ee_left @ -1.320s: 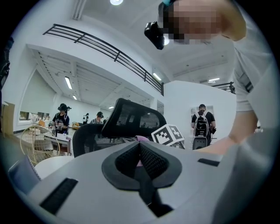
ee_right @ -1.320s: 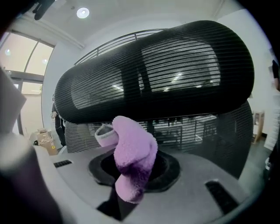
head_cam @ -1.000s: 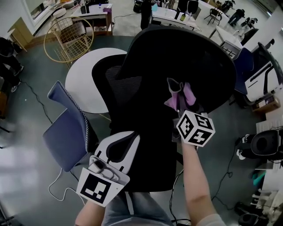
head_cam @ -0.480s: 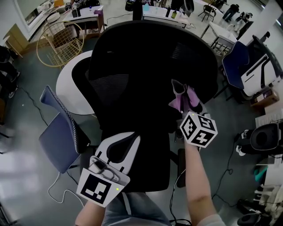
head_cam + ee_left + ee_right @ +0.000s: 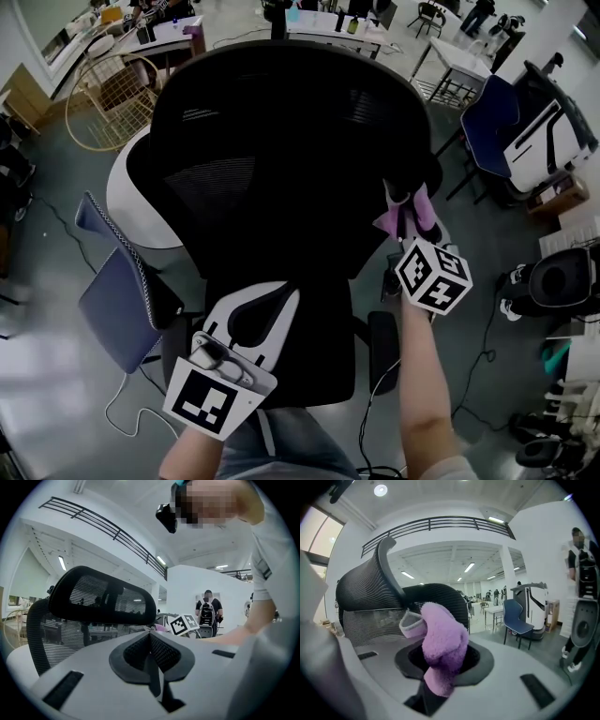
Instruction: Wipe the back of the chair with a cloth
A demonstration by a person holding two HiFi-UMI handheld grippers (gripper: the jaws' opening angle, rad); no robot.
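Pinching cloth (image 5: pixel 440 644), right tongs (image 5: pixel 405 230) beside chair back (image 5: pixel 281 141), left tongs (image 5: pixel 151 644) closed, empty

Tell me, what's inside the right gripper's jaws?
A fluffy purple cloth is pinched in the right gripper, a pale-edged corner sticking out to the side. The cloth covers the jaw tips, so how much is tucked between them cannot be seen.

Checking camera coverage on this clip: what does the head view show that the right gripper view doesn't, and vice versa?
Head view only: the left gripper, a round white table and a grey-blue chair beside it. Right gripper view only: ceiling lights and a balcony railing. Both: the black mesh chair and the pink cloth clamped in the right gripper.
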